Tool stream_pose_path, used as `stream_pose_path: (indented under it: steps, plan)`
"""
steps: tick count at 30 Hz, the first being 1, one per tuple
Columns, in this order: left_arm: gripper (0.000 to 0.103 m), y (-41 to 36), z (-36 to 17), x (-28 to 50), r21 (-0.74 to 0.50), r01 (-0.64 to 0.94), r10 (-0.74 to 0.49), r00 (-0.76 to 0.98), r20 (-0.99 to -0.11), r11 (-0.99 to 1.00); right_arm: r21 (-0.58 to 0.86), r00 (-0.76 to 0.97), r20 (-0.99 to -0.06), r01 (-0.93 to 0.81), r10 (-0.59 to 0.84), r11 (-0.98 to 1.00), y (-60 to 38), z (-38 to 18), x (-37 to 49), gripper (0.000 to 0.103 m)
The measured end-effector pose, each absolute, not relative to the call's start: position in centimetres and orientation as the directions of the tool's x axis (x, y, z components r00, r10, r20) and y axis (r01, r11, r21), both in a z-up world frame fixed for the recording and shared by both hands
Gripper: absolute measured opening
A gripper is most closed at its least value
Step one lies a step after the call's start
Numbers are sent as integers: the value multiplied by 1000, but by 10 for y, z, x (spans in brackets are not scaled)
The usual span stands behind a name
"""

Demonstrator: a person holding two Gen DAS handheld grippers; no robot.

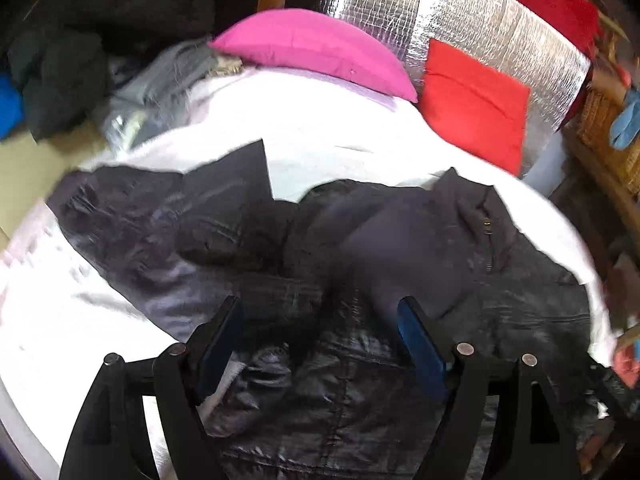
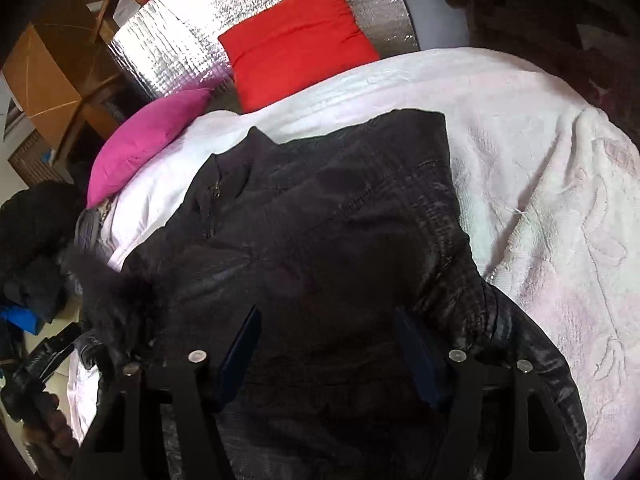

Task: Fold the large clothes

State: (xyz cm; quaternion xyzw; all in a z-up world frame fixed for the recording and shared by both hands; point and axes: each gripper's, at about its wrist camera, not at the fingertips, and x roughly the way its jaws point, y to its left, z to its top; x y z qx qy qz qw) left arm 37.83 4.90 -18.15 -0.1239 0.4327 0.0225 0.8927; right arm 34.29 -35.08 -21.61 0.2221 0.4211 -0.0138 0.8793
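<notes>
Nearest the lenses, the left gripper (image 1: 320, 312) and the right gripper (image 2: 326, 322) are both seen spread wide above a black jacket (image 2: 320, 240), nothing being held between the blue-lined fingers (image 1: 420, 344) of either. One jacket is counted, laid across a white bedspread (image 2: 540, 200), its zipped collar (image 1: 486, 216) turned toward the pillows. Only in the left wrist view is a sleeve (image 1: 132, 216) shown stretched out sideways, together with a heap of dark clothes (image 1: 72, 60) off the bed's edge. Only in the right wrist view is a broad bare stretch of bedspread beside the jacket revealed. Farther back, two cushions are counted, one pink cushion (image 1: 312, 48) and one red cushion (image 2: 296, 44), backed by a silver foil panel (image 1: 460, 20).
</notes>
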Motion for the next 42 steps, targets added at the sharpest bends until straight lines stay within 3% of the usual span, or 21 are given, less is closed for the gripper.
stream_pose_path:
  steps: [6, 11, 14, 17, 19, 20, 23, 28, 34, 35, 37, 39, 41, 42]
  plan:
    - [79, 36, -193, 389, -182, -111, -76, 617, -783, 977, 419, 705, -678, 140, 206, 897, -342, -197, 336, 65]
    - [79, 17, -220, 398, 10, -95, 58, 508, -860, 995, 358, 543, -813, 184, 209, 916, -327, -230, 357, 65]
    - [79, 25, -207, 388, -47, -80, 2, 527, -850, 996, 384, 594, -774, 166, 219, 908, -324, -212, 351, 65]
    - [80, 52, -172, 366, -145, -89, -57, 630, -774, 986, 438, 671, -693, 103, 263, 893, -323, -188, 338, 66]
    - [90, 84, -156, 351, -198, -148, -42, 692, -721, 969, 464, 712, -642, 64, 285, 883, -322, -177, 328, 66]
    - [97, 102, -152, 345, -218, -191, -18, 710, -704, 957, 493, 729, -606, 33, 316, 869, -320, -171, 323, 70]
    - [98, 166, -157, 332, -279, -358, 67, 712, -699, 891, 518, 750, -566, 0, 343, 855, -312, -164, 315, 85]
    - [98, 258, -196, 330, -373, -568, 122, 650, -750, 734, 467, 697, -623, -33, 355, 884, -288, -173, 318, 85]
    - [97, 297, -226, 361, -407, -600, 94, 630, -771, 688, 420, 629, -693, -46, 353, 906, -266, -195, 327, 85]
    - [94, 301, -231, 366, -416, -603, 86, 629, -773, 681, 407, 626, -697, -56, 350, 912, -263, -197, 328, 85]
    - [79, 310, -242, 374, -446, -607, 50, 626, -778, 658, 373, 627, -706, -67, 330, 925, -258, -199, 327, 85]
    - [58, 320, -255, 385, -479, -606, 7, 625, -780, 635, 351, 628, -711, -74, 317, 933, -258, -201, 325, 85]
    - [56, 325, -262, 392, -475, -618, 13, 618, -786, 626, 353, 626, -714, -62, 312, 934, -262, -204, 325, 85]
    - [48, 327, -265, 394, -472, -624, 21, 616, -787, 623, 358, 626, -714, -56, 312, 932, -265, -205, 326, 85]
